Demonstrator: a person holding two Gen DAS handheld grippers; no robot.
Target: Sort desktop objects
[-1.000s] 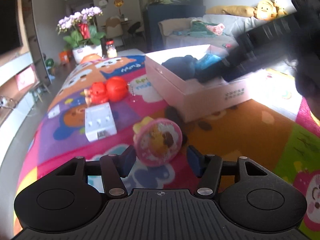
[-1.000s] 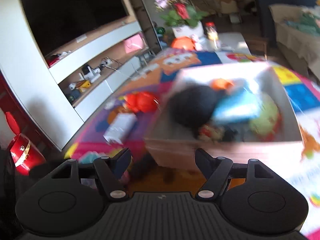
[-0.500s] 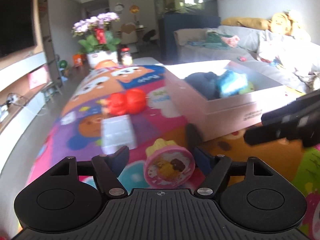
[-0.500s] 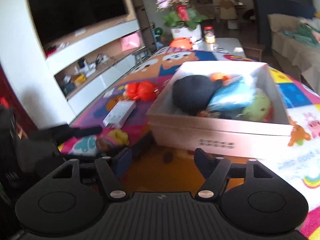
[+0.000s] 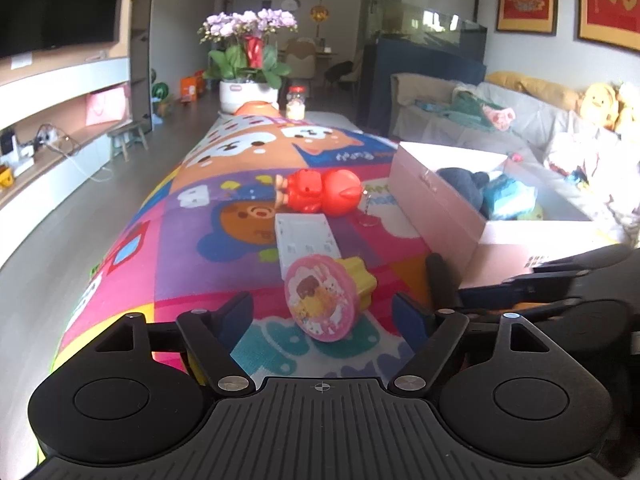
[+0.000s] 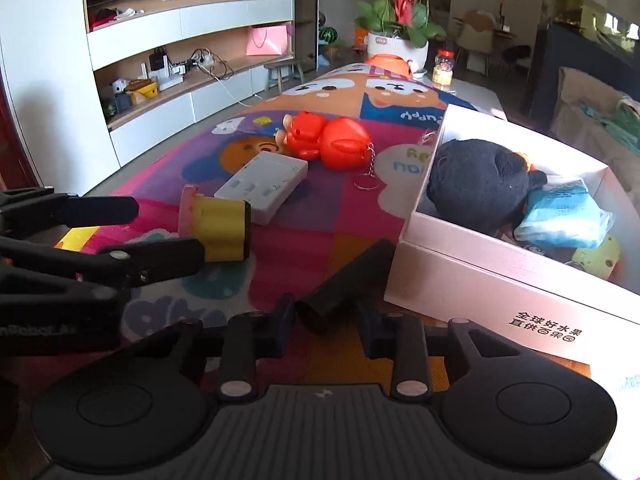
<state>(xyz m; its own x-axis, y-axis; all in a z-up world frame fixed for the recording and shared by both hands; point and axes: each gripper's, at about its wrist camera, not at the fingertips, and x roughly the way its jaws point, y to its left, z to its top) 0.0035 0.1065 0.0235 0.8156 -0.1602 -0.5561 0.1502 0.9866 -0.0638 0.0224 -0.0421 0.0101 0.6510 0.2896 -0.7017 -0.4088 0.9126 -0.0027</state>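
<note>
Since the earlier frames your right gripper (image 6: 325, 322) has come away from above the box and dropped to the mat beside it, and your left gripper (image 5: 322, 316) has let go of the pink toy. Your right jaws are closing around the near end of a black tube (image 6: 344, 280); the pads sit close on either side of it, but you cannot tell from the right view whether they press on it yet. That tube lies flat on the play mat (image 6: 320, 208), its far end against the front corner of the pink box (image 6: 480, 288). Your left jaws are opening and hold nothing: the pink round toy (image 5: 322, 300) with its yellow base stands tilted on the mat between the blue pads, clear of both. Just behind the toy lies a white power strip (image 5: 306, 240), and beyond that a red doll (image 5: 320, 192) on its side with a key ring trailing toward the box. Inside the open box you have a dark plush item (image 6: 480, 184), a blue packet (image 6: 560, 220) and a pale green piece in the near corner. At the far end of the table stand a pot of purple flowers (image 5: 250, 60) and a small jar (image 5: 296, 102).
</note>
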